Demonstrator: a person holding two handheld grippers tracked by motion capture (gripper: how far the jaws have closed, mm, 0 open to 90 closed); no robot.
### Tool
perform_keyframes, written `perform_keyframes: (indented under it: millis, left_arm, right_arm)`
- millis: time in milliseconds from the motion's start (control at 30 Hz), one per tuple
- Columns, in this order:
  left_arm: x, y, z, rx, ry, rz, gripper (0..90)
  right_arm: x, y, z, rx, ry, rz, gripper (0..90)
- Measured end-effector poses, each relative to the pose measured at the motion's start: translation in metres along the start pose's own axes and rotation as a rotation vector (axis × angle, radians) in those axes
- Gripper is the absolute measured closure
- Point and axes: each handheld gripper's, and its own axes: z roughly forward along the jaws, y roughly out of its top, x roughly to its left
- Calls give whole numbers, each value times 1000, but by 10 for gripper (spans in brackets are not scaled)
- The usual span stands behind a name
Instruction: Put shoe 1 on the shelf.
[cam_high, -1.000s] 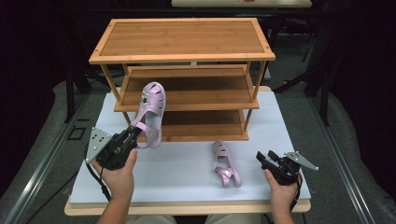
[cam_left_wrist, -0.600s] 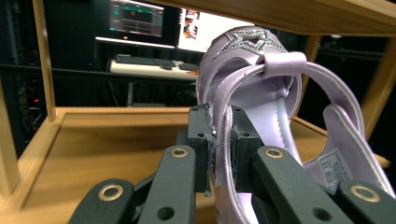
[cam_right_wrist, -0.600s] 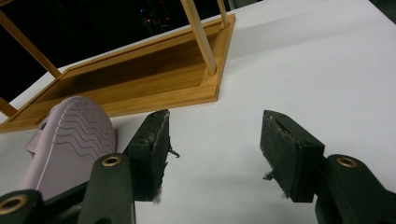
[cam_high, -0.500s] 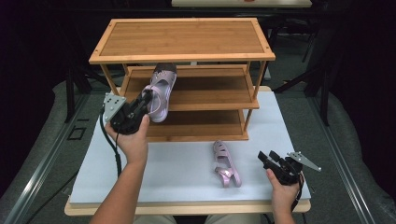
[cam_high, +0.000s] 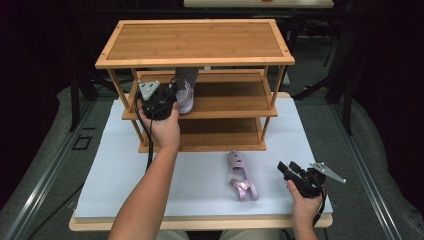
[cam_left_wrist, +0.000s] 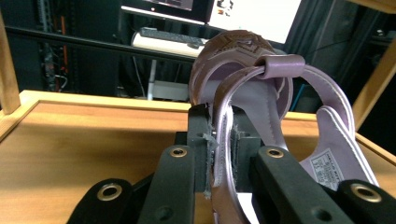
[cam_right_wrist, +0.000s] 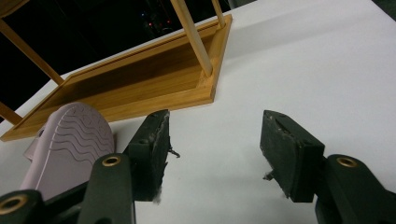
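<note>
1. High view: a three-tier bamboo shoe rack (cam_high: 195, 45) stands at the far side of a white counter (cam_high: 125, 170). The left tool (cam_high: 165, 100), at about 11 o'clock from the middle of the counter, reaches into the rack's middle shelf (cam_high: 230, 97) at its left end. It grips a lilac sandal (cam_high: 184, 92), which hangs over that shelf under the top board. A second lilac sandal (cam_high: 242, 176) lies on its side on the counter in front of the rack, at about 5 o'clock from the counter's middle. The right tool (cam_high: 286, 170) rests low at about 4 o'clock, just beside that sandal but apart from it.

2. Left gripper view: the left tool (cam_left_wrist: 223, 154) is clenched on the held sandal's (cam_left_wrist: 261, 98) side strap, both pads pressed flat against it. The sole rises to 12 o'clock with the heel strap looping to 2 o'clock. The wooden shelf (cam_left_wrist: 84, 135) lies beneath; whether the sandal touches it cannot be told.

3. Right gripper view: the right tool (cam_right_wrist: 212, 154) is released, its jaws wide apart over bare white counter (cam_right_wrist: 327, 60). The wavy-treaded sole of the second sandal (cam_right_wrist: 70, 144) sits at 9 o'clock, outside the left jaw. The rack's bottom shelf (cam_right_wrist: 140, 74) runs across at 11 o'clock.
</note>
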Motion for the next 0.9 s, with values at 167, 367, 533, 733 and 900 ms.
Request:
perform_keyframes:
  millis: [167,367,533,733,900]
  left_arm:
    - [-4,2,17,36,50,37,815]
    - [0,-1,26,74,84,33,797]
    - [5,2,33,123,74,19,749]
    - [6,6,41,121,21,-26,638]
    - [13,6,38,129,-34,-13,557]
  right_arm:
    - [-1,0,0,-3,2,6,420]
    - [-1,1,0,15,11,0,420]
    - [0,0,2,11,10,2,420]
    - [2,-1,4,21,19,-3,420]
    - [2,-1,4,31,14,-4,420]
